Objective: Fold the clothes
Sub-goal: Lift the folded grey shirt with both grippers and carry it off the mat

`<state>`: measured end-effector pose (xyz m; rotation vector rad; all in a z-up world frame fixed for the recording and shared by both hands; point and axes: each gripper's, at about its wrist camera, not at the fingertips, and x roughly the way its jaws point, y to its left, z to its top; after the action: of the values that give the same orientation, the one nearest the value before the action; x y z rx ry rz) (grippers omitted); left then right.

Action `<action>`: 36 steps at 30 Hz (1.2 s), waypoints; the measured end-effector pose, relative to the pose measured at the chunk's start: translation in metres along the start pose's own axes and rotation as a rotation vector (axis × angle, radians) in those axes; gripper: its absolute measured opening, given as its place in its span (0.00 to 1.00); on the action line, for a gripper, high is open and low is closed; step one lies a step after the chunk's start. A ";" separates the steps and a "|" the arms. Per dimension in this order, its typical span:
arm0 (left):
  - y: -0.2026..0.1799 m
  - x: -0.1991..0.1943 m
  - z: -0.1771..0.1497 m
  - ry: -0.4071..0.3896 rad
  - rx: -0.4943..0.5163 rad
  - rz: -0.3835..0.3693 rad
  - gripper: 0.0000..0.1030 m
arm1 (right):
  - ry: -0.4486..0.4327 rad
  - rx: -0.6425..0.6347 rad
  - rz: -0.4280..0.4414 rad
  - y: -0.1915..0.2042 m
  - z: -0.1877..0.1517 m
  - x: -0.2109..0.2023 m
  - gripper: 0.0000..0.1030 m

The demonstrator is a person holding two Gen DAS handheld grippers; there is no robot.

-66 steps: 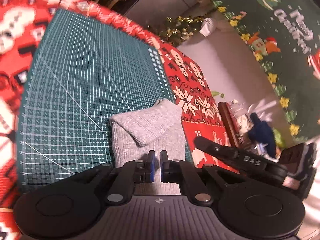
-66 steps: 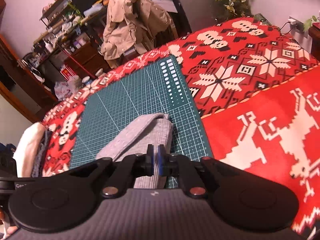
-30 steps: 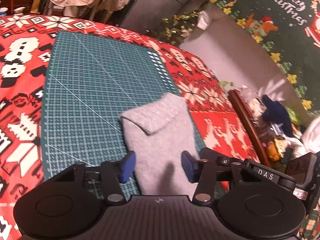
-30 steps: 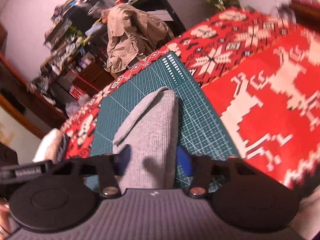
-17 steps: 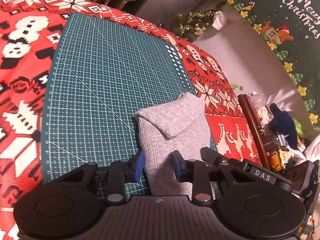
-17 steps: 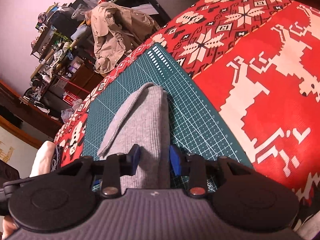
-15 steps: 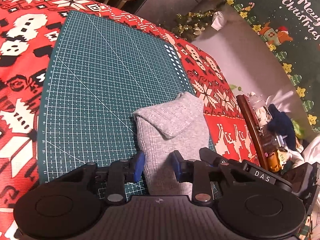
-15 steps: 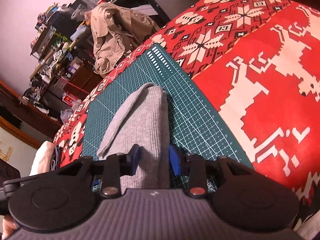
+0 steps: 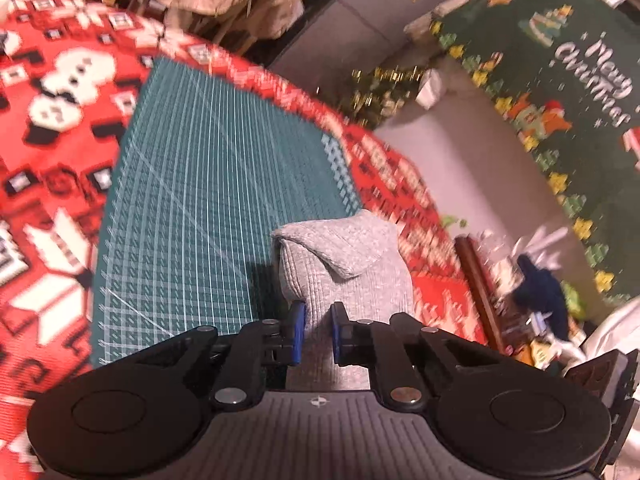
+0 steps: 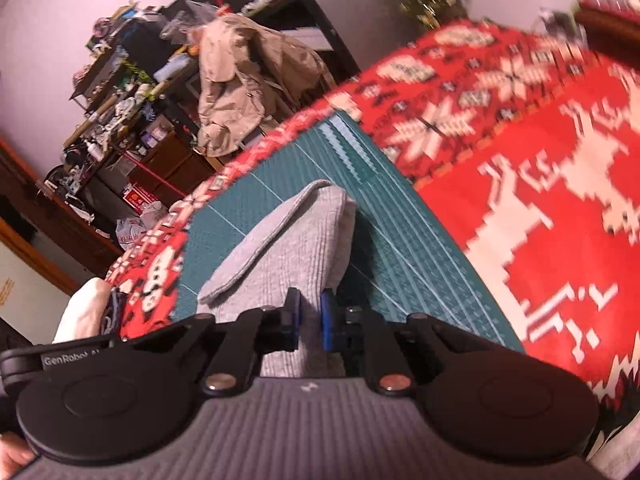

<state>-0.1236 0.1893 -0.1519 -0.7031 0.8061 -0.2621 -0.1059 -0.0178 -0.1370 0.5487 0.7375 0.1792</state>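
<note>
Both my tongs are pinched on the near edge of the grey knit garment [image 9: 352, 276]: the left gripper [image 9: 317, 332] and the right gripper [image 10: 310, 320] each have only a narrow gap, filled by fabric. The garment is bunched and lifting off the green cutting mat [image 9: 208, 216]. I judge both ends should rise level, keeping the layers aligned. The mat lies on a red patterned blanket [image 10: 540, 184]; cluttered shelves [image 10: 120, 92] stand far left.
</note>
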 end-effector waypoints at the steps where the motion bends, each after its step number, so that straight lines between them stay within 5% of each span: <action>1: 0.001 -0.010 0.002 -0.021 -0.001 -0.007 0.12 | -0.009 -0.010 0.010 0.007 0.002 -0.004 0.11; 11: 0.024 -0.144 0.052 -0.244 0.026 0.019 0.12 | -0.033 -0.161 0.173 0.145 0.016 -0.024 0.11; 23: 0.098 -0.251 0.138 -0.356 0.039 0.242 0.12 | 0.053 -0.185 0.389 0.333 0.007 0.034 0.11; 28: 0.139 -0.253 0.156 -0.332 0.019 0.319 0.12 | 0.136 -0.164 0.418 0.367 -0.013 0.078 0.11; 36: 0.194 -0.220 0.162 -0.258 -0.041 0.368 0.12 | 0.221 -0.133 0.377 0.364 -0.038 0.138 0.11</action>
<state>-0.1617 0.5141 -0.0772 -0.5993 0.6790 0.1758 -0.0181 0.3528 -0.0471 0.5421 0.8248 0.6426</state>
